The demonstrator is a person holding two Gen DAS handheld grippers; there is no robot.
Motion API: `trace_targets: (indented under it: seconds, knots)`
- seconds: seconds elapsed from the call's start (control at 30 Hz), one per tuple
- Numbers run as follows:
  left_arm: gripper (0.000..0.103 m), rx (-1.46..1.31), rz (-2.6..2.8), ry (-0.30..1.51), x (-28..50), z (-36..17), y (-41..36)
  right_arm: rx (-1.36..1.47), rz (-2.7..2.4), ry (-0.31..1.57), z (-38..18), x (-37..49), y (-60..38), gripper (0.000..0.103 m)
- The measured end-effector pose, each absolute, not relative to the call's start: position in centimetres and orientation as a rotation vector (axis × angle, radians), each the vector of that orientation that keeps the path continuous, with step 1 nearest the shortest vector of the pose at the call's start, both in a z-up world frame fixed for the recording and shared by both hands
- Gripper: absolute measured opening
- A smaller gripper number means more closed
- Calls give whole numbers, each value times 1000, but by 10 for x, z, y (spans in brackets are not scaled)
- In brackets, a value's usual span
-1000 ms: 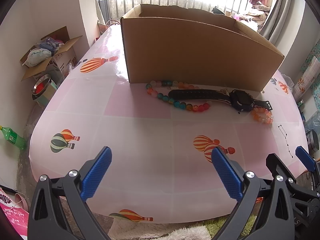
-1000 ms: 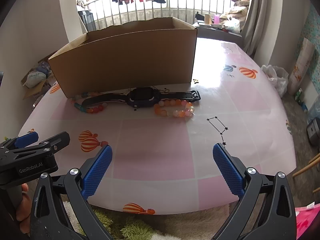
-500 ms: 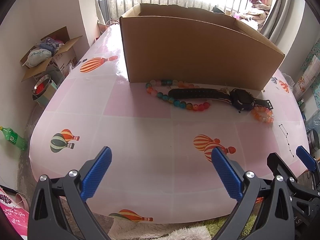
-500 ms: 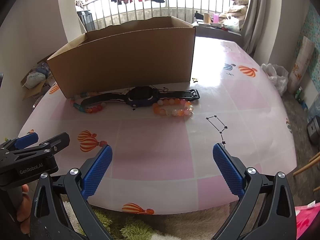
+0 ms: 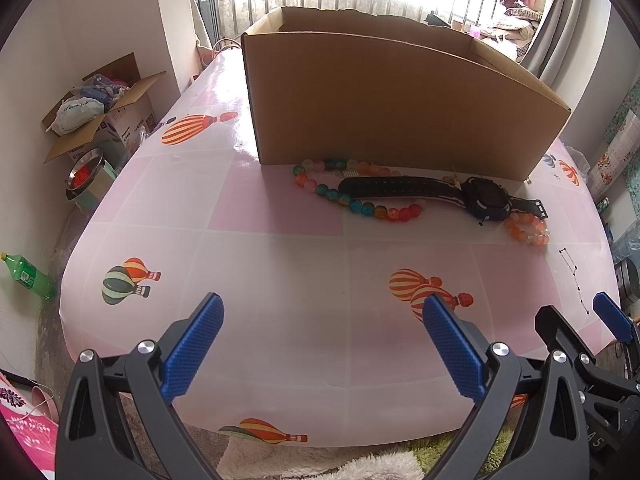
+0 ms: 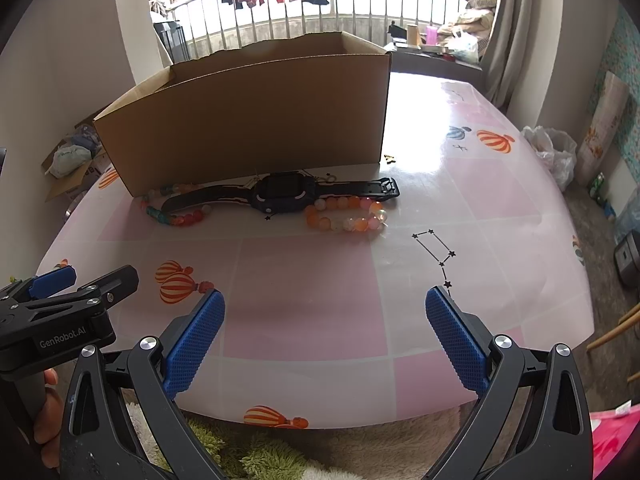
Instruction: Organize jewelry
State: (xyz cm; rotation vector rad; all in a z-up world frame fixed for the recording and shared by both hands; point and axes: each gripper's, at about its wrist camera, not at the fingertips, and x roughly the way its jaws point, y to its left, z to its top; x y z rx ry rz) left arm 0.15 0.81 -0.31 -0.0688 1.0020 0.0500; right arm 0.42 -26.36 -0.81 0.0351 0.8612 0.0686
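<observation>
The left gripper (image 5: 320,344) hangs over the near edge of the table (image 5: 280,280), its blue-padded fingers (image 5: 192,352) spread wide with nothing between them. The right gripper (image 6: 324,340) sits just beside it at the same near edge, likewise spread wide and holding nothing; in the left wrist view its black frame and one blue tip show at the lower right, and in the right wrist view the left gripper's body shows at the lower left with part of a hand (image 6: 46,412) under it. Both are well apart from the jewelry. Beyond them the table's pink checked cloth, printed with hot-air balloons, runs up to a black watch (image 6: 284,196) lying flat with its strap stretched out sideways. A multicolored bead bracelet (image 5: 352,200) lies at the watch's left end, partly under the strap, with its far side close to the box wall. An orange and pale bead bracelet (image 6: 346,216) lies at the watch's right end, just in front of the strap. Right behind all three stands an open cardboard box (image 5: 392,108), its long wall facing the grippers. On the floor to the left are a smaller open carton (image 5: 100,108) full of items and a green bottle (image 5: 28,276).
</observation>
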Motion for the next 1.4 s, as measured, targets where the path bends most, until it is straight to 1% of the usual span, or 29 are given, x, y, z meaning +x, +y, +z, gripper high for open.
trace_targets:
  seconds: [0.47,0.6,1.0,1.4]
  knots:
    - [98,-75,49,1020,0,-10,15,33,64,870,-9,4,-263,96]
    - [98,-76,47,1047,6,-19,17,24,57,891,-13,6,-261,96]
    - [98,1,53,1046,18,-31,19,23,41,990,-33,20,-255,96]
    - [99,0,51,1054,20,-31,13,-6,50,1001,-37,20,-250,96]
